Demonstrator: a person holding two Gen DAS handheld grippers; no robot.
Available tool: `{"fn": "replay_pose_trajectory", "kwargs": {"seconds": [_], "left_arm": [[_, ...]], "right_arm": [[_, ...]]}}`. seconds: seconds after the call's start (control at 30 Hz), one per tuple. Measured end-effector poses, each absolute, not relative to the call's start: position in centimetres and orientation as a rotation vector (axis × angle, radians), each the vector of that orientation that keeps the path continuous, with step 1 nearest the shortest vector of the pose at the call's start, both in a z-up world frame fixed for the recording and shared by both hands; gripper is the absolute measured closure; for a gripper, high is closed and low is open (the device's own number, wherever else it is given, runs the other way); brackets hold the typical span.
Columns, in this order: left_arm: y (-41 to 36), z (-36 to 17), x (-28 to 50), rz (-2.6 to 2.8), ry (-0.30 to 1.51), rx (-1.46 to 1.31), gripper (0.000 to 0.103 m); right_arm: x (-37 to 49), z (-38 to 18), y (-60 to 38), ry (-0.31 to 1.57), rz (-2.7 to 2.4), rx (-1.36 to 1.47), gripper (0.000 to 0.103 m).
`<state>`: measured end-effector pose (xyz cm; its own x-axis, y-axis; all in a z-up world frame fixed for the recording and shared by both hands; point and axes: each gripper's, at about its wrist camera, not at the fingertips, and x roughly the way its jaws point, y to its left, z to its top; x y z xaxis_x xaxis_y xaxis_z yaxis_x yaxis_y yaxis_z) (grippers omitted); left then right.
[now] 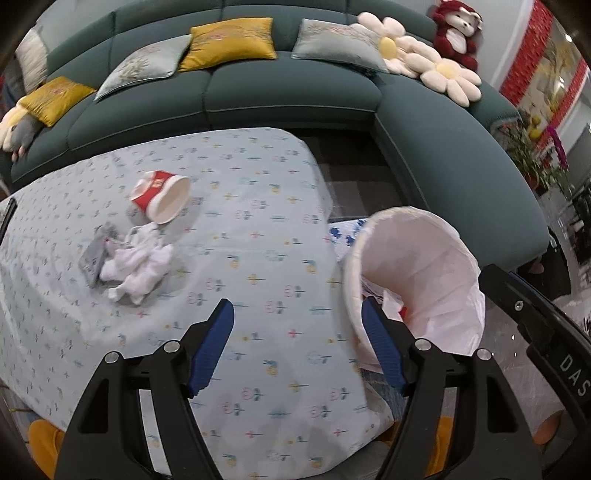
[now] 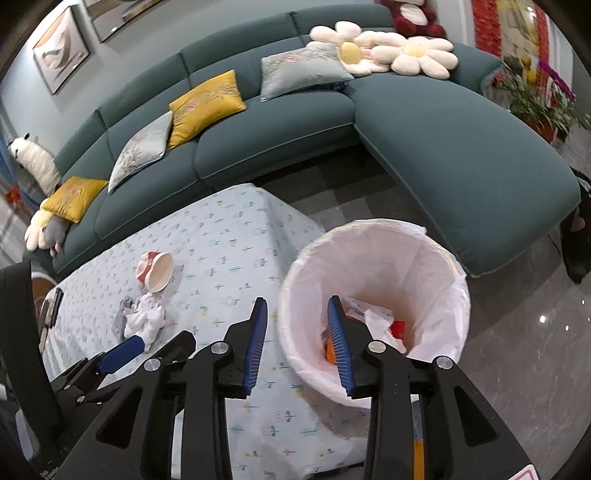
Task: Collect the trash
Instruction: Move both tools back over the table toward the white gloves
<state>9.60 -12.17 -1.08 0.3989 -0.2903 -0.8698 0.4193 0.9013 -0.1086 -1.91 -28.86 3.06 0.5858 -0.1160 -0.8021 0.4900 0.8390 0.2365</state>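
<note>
left gripper [image 1: 297, 345]: jaws stand well apart with nothing between the blue ribbed pads, only the patterned tablecloth [image 1: 221, 229] beneath them; its right pad overlaps the near rim of the bin in this view.
right gripper [image 2: 297, 345]: jaws apart, nothing clamped; the left pad sits over the table edge, the right pad over the mouth of the bin.
left gripper seen from the right wrist: one blue pad and its black arm show low at the left [image 2: 122, 350], near the crumpled tissue.
trash bin [image 2: 291, 325]: round, lined with a pale pink bag, standing on the floor just beside the table's right end; inside lie white wrappers plus red and orange scraps [image 2: 397, 328].
paper cup [image 1: 162, 197]: red and white, tipped on its side on the cloth, open mouth facing the cameras, on the far left part of the table.
crumpled tissue [image 1: 138, 266]: white wad just in front of the cup, touching or nearly touching its rim.
grey packet [image 1: 92, 262]: flat, lying against the tissue's left side.
dark flat object [image 2: 53, 306]: at the table's far left edge; too small to tell what it is.
sofa [image 1: 258, 96]: dark teal, curving behind the table, with yellow and grey cushions, flower-shaped pillows and a red plush toy [image 1: 456, 31].
floor [image 2: 517, 332]: glossy grey tiles around the bin.
</note>
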Motion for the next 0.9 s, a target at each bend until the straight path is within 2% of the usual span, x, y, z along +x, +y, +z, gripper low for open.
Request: {"fn": "replay_pose_trajectory", "kwargs": {"seconds": [0.13,0.33,0.9], "left_arm": [[-9.5,-0.8,10.2,-0.416,1.070,0.097,0.030],[-4.9,-0.8,11.4,-0.358,1.073,0.039,0.030],[7.9,-3.7,15.4,-0.180,1.117,-0.066,0.029]], "right_arm": [[-1.0,3.4,-26.8,0.884,-0.346,0.435,0.063],[0.7,3.7,-23.0,0.901,-0.302,0.381,0.057],[6.6,1.0,-12.8,0.998,-0.172,0.278,0.057]]}}
